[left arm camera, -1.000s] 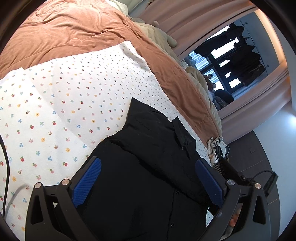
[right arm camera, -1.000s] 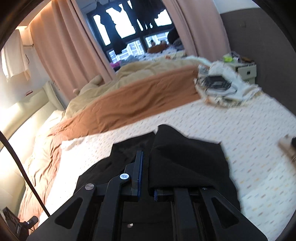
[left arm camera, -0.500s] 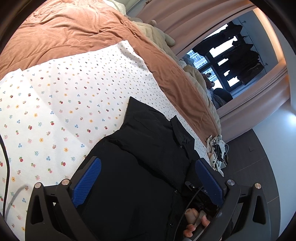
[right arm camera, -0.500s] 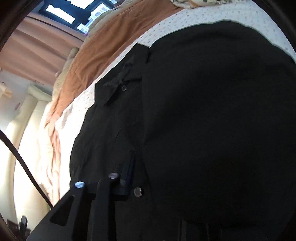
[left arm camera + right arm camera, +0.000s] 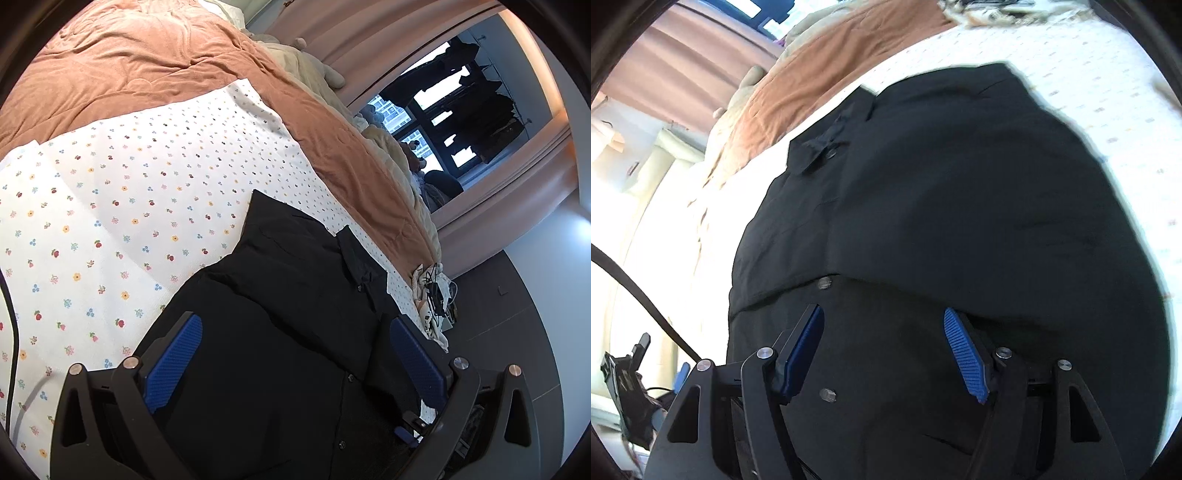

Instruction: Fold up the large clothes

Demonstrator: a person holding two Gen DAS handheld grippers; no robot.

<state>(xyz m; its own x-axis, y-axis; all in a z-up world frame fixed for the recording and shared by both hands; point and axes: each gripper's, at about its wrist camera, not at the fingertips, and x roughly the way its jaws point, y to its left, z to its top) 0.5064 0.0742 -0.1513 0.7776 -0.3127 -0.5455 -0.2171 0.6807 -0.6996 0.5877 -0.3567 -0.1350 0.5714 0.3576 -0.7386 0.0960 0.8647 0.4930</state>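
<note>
both sets of jaws are standing wide apart and gripping nothing. the right gripper is hovering low over the black shirt, its blue pads either side of the button placket, where a folded edge is crossing at about 12 o'clock from the jaws. the left gripper is hanging over the same shirt, released, with the collar lying toward 1 o'clock.

judging from this, the step in hand is taking a fresh hold for the next fold. to do it well, each gripper should be coming down on a single clean edge or corner, pinching all layers together, and lifting evenly so the earlier fold is not sliding open; the two grips should be sitting level with each other so the crease is running straight.

the shirt is dark, soft and matte, buttoned down the front, already partly folded, with one flap lying over the front. it is lying on the flower-print sheet of the bed, with the rust blanket beyond it toward 11 o'clock.
</note>
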